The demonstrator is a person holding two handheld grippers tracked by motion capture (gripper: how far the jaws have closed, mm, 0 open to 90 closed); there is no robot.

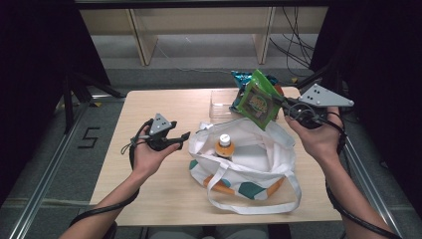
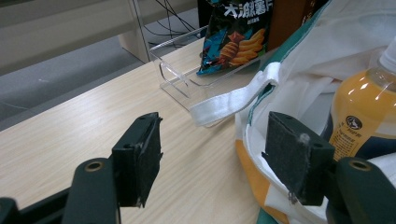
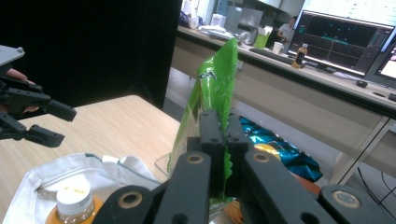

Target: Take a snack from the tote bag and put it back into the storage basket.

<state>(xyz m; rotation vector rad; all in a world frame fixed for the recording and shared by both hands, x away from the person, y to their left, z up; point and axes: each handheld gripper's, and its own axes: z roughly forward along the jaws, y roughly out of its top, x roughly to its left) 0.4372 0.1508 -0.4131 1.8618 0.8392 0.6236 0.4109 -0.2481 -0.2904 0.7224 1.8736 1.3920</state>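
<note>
Pinching the green snack packet (image 1: 259,101) by its crimped edge above the tote bag (image 1: 259,149), right gripper (image 1: 284,105) clamped tight — light, crinkly, slippery; left gripper (image 1: 181,138) parted, idle

A clear plastic tray (image 1: 219,103) sits at the table's (image 1: 149,194) far edge, a dark blue snack bag (image 2: 233,35) standing in it. Beyond, wooden shelving (image 1: 199,25) and loose cables (image 1: 293,47) cross the floor.
</note>
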